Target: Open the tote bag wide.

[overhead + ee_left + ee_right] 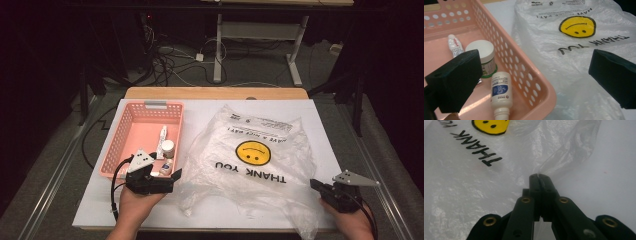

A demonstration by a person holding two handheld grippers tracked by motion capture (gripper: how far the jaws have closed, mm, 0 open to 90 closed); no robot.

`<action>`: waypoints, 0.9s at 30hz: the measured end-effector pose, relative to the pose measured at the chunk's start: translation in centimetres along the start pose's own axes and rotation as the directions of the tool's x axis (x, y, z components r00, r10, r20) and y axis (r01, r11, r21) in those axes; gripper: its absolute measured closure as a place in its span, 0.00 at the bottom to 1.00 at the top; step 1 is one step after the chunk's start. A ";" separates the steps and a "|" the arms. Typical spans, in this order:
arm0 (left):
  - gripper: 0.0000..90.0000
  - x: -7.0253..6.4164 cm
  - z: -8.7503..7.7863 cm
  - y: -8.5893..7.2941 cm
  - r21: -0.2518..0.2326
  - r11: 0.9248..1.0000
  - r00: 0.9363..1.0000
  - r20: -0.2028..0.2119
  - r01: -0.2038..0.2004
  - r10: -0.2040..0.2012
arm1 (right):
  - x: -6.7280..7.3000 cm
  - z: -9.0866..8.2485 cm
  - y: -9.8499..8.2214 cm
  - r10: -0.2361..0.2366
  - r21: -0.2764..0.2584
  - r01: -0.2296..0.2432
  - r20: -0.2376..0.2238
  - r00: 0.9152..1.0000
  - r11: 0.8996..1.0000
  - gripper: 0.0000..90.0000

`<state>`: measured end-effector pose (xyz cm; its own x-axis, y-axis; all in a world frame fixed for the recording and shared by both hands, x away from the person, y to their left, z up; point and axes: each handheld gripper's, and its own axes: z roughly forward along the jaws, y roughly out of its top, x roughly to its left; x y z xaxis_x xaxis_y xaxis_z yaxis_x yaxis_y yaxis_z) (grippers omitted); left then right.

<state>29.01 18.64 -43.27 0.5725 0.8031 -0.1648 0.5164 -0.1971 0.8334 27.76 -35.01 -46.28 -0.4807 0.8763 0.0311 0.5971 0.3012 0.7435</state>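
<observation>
While the right tool [539, 177] at lower right clamps the bag [250, 165], the left tool [534, 75] gapes over the basket [524, 65] edge.

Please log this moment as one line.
right gripper: shut on plastic bag edge | left gripper: open beside pink basket

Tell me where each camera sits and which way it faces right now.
High view: above the person's side, looking forward and down on the table; both forearms show, left hand-held gripper and right hand-held gripper.
Left gripper view: rides the left hand-held gripper, jaws wide apart, facing the pink basket and plastic bag.
Right gripper view: rides the right hand-held gripper, jaws pinching the bag's edge.
Shared: all three show the bag's smiley.
</observation>
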 end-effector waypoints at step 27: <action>0.00 -1.2 0.3 -0.1 0.008 0.999 0.997 0.067 -0.044 0.044 | -4.3 3.5 6.6 0.047 -0.159 -0.047 -0.002 0.999 0.986 0.50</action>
<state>28.48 17.56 -43.34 0.6357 0.7546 -0.1630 0.4957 -0.2371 0.8355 35.98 -35.47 -43.80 -0.4532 0.8889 0.0670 0.5092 0.1965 0.8379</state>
